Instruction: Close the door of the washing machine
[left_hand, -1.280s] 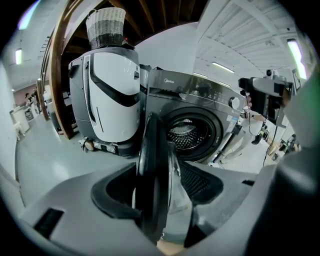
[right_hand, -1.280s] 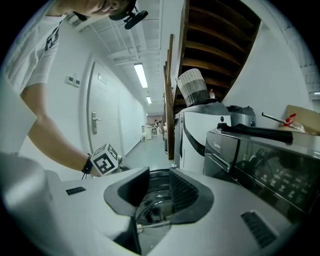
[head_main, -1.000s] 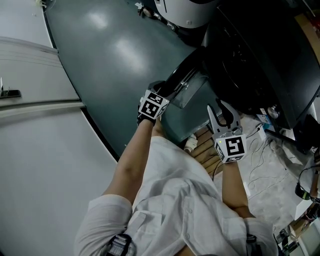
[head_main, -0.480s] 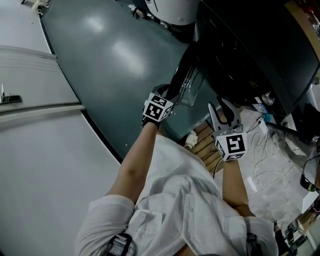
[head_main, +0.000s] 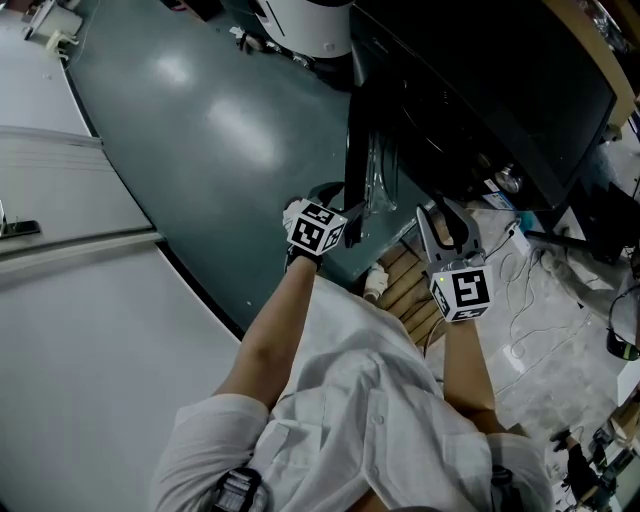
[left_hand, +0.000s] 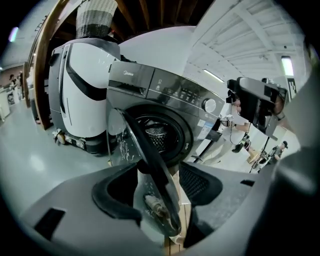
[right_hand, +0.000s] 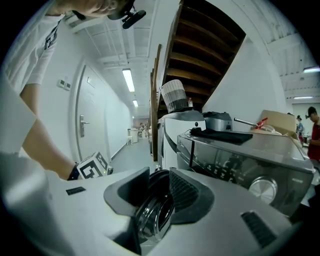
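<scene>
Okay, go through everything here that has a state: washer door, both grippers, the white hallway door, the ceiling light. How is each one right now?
washing machine door: open, standing out from the machine's front.
left gripper: jaws apart, the door's rim between them.
right gripper: jaws apart, holding nothing.
hallway door: shut.
ceiling light: on.

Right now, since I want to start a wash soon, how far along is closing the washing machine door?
Nothing finished yet: the door stands ajar, and the drum opening is exposed. In hand: the left gripper has its open jaws astride the door's rim. The right gripper is open, gripping nothing. Left to do: swing the door flush against the washing machine.
</scene>
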